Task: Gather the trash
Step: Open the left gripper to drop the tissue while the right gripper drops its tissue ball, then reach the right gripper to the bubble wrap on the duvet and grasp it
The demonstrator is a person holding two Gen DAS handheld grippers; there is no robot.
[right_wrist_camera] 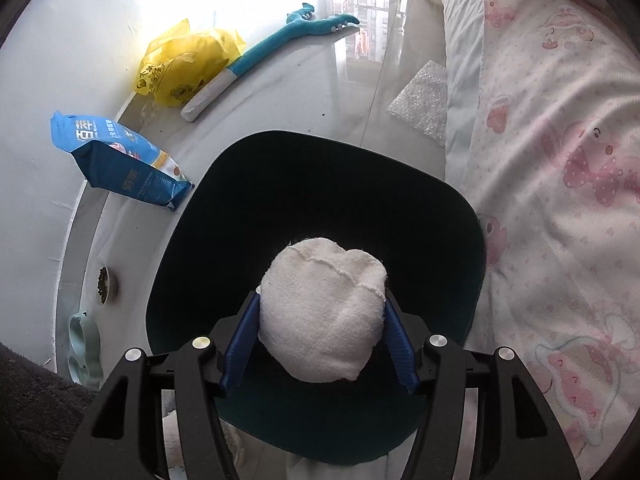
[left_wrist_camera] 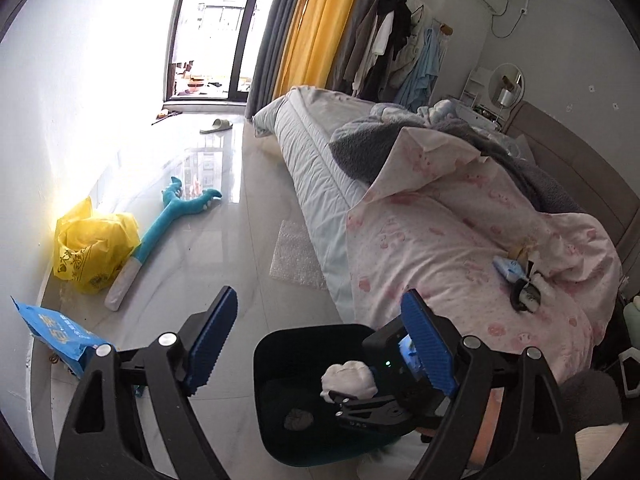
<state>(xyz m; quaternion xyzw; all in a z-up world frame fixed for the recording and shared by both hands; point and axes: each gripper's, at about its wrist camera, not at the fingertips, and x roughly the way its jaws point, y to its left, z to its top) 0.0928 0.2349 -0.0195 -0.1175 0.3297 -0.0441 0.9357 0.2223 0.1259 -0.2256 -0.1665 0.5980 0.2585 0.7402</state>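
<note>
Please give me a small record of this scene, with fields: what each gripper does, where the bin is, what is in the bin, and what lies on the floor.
right gripper: above the bin, white cloth wad between its pads
left gripper: open, holds nothing
bin: dark, open top, on the floor beside the bed
bin contents: one grey crumpled lump
floor items: yellow plastic bag, blue pouch, teal plush toy, bubble wrap, slipper
</note>
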